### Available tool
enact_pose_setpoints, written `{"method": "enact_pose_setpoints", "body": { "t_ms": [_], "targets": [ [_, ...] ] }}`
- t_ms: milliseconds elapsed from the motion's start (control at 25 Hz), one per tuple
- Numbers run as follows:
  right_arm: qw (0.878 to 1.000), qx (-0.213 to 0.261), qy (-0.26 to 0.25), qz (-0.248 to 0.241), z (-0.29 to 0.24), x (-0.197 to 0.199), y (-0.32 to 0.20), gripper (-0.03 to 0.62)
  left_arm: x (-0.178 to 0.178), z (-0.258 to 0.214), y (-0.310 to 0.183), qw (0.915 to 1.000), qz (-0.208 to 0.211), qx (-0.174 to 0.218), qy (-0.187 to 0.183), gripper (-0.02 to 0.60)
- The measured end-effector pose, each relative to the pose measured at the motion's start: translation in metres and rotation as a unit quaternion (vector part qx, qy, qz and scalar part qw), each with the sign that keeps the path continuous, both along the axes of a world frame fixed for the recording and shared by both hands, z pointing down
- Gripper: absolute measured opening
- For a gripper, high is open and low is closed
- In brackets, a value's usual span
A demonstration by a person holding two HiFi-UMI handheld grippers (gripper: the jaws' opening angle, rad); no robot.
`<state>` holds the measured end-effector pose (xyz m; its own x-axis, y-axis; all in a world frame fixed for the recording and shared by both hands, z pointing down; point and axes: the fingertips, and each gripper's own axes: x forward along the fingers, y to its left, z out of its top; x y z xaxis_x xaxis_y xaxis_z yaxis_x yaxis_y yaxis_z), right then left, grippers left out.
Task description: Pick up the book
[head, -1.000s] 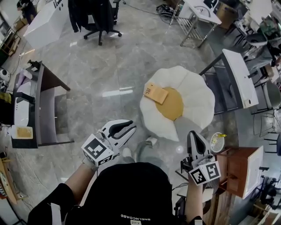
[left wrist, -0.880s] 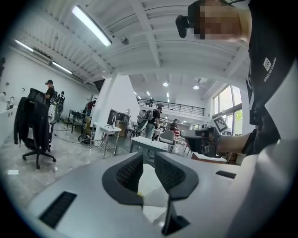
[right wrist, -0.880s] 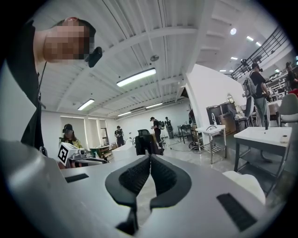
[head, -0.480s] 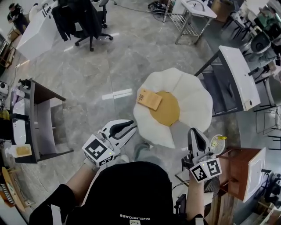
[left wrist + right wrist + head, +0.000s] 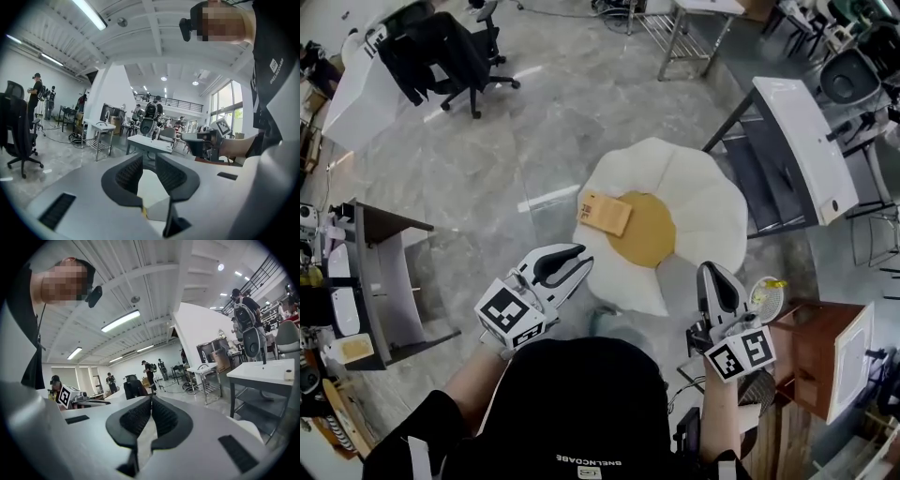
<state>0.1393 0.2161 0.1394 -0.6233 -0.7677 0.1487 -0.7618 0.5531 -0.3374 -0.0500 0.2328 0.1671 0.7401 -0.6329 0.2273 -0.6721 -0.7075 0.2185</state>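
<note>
A tan book (image 5: 604, 213) lies flat on the left part of a white, egg-shaped cushion (image 5: 703, 202) with a yellow centre (image 5: 649, 230), on the floor ahead of me. In the head view my left gripper (image 5: 577, 255) is shut and empty, its tips just short of the cushion's near-left edge, below the book. My right gripper (image 5: 712, 272) is also shut with nothing in it and hangs at the cushion's near-right edge. In the left gripper view a pale strip of the cushion (image 5: 149, 180) shows between the pads. The book is not in either gripper view.
A white table (image 5: 802, 150) on a dark frame stands right of the cushion, and a wooden cabinet (image 5: 816, 361) sits at the near right. A dark desk (image 5: 389, 272) is at the left. An office chair (image 5: 441, 47) stands at the far left.
The cushion and book have come nearer and slid left in the head view as I walked forward. Both grippers moved with me toward the cushion's near edge, still shut.
</note>
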Motion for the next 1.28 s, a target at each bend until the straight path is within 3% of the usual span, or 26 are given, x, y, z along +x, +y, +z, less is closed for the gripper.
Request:
{"method": "enact_pose_setpoints", "body": {
  "t_ms": [280, 480, 760, 1080, 1280],
  "targets": [
    [1.000, -0.013, 0.001, 0.010, 0.009, 0.011, -0.021, 0.026, 0.020, 0.010, -0.037, 0.9996, 0.024, -0.015, -0.004, 0.084],
    [0.999, -0.014, 0.012, 0.035, 0.008, 0.016, -0.047, 0.026, 0.038, 0.012, -0.074, 0.9975, 0.069, -0.014, -0.011, 0.084],
    [0.997, -0.028, 0.017, 0.072, 0.007, 0.003, -0.089, 0.026, 0.025, 0.021, -0.142, 0.9945, 0.101, -0.024, -0.010, 0.084],
    [0.995, -0.061, 0.027, 0.080, 0.040, -0.029, -0.132, 0.026, -0.010, 0.089, -0.204, 0.9898, 0.113, -0.084, -0.024, 0.084],
    [0.992, -0.092, 0.037, 0.080, 0.059, -0.048, -0.152, 0.026, -0.023, 0.147, -0.225, 0.9824, 0.127, -0.128, -0.046, 0.093]
  ]
}}
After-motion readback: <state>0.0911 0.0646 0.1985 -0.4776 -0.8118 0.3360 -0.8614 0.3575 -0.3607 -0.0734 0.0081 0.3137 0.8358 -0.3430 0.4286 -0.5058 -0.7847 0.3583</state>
